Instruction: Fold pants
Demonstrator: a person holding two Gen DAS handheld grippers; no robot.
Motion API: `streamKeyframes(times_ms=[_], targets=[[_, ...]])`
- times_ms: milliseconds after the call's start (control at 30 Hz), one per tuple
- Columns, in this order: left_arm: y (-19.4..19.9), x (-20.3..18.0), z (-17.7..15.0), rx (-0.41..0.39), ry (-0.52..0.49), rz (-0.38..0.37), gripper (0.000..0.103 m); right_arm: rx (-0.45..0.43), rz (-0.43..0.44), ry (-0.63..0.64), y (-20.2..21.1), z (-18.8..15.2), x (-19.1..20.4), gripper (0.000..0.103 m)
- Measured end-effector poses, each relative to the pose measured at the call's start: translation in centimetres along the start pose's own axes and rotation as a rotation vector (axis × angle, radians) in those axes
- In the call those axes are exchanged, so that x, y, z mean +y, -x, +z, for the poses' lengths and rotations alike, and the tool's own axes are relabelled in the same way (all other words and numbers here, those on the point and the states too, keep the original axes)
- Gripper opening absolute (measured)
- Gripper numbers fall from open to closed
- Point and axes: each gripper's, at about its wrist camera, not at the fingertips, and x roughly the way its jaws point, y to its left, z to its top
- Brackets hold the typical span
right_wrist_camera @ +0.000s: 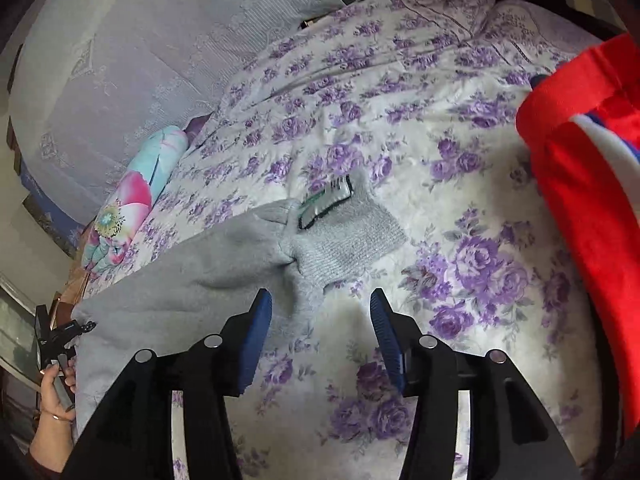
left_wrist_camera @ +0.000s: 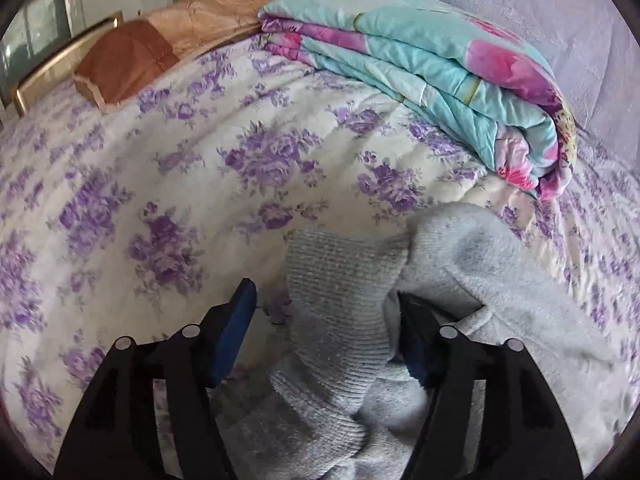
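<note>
The left gripper (left_wrist_camera: 326, 320) stood partly open, the ribbed cuff of the gray pants (left_wrist_camera: 340, 304) lying loose between its 2 blue pads, draped over the right one and clear of the left. The right gripper (right_wrist_camera: 321, 332) was also partly open and held nothing; the pants' other cuff (right_wrist_camera: 348, 240) lay on the flowered bedspread (right_wrist_camera: 460, 208) just beyond its left pad. Farther along the bedspread from the pants sat a folded quilt (left_wrist_camera: 440, 80), then a brown pillow (left_wrist_camera: 132, 60).

Grey knit pants (right_wrist_camera: 224, 268) lie rumpled on the bed, ribbed cuff with striped label toward frame centre
</note>
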Motion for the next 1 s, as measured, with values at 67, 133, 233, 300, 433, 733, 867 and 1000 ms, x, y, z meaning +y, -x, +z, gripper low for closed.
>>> streamKeyframes(times_ms=[67,133,233,300,433,733,867,1000], targets=[[0.9,-0.4,-0.1,-0.001,-0.048,0.012,0.068,-0.019,-0.023,-0.017,0.6,1.0,-0.4,0.052],[1.9,-0.1,-0.3,0.015,-0.07,-0.015,0.069,-0.023,-0.044,-0.034,1.0,1.3,-0.4,0.052],[5.0,0.8,-1.4,0.015,-0.126,-0.066,0.07,0.003,-0.008,-0.034,2.2,0.3,0.0,0.052],[7.3,2.5,-2.7,0.004,-0.16,-0.079,0.076,0.031,0.035,-0.024,3.3,-1.5,0.8,0.052],[10.0,8.6,-6.2,0.034,-0.111,-0.085,0.081,0.044,0.166,0.013,7.2,-6.4,2.2,0.061],[8.6,9.0,-14.7,0.153,-0.122,-0.242,0.081,0.054,0.247,0.116,13.9,-16.0,4.6,0.065],[9.0,7.0,-15.0,0.086,-0.068,-0.277,0.051,-0.043,0.304,0.11,19.6,-16.9,4.1,0.065],[13.7,7.3,-14.0,-0.034,-0.03,-0.367,0.017,-0.213,0.483,0.109,29.6,-16.7,2.2,0.073]])
